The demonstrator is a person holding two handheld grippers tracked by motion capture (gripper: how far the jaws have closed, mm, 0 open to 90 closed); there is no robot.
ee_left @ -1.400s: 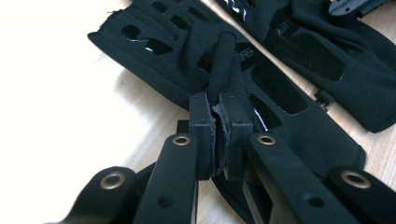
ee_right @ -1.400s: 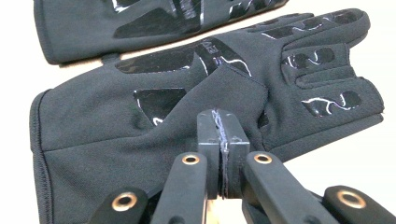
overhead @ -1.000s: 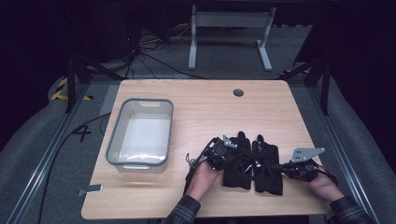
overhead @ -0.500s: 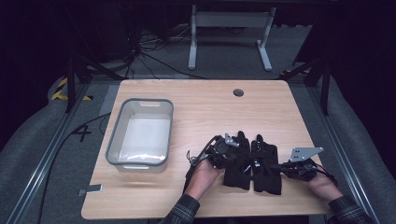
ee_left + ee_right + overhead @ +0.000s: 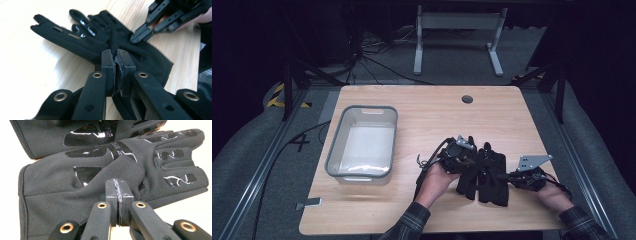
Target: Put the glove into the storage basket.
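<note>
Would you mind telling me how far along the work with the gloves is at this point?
Early stage. Done: both black gloves lie side by side on the table, and each gripper has hold of one. In hand: the left gripper is shut on a fold of the left glove; the right gripper pinches the right glove. Left: probably moving them to the bin, which holds no glove.

Gloves (image 5: 484, 172) right of bin (image 5: 362, 142)
</note>
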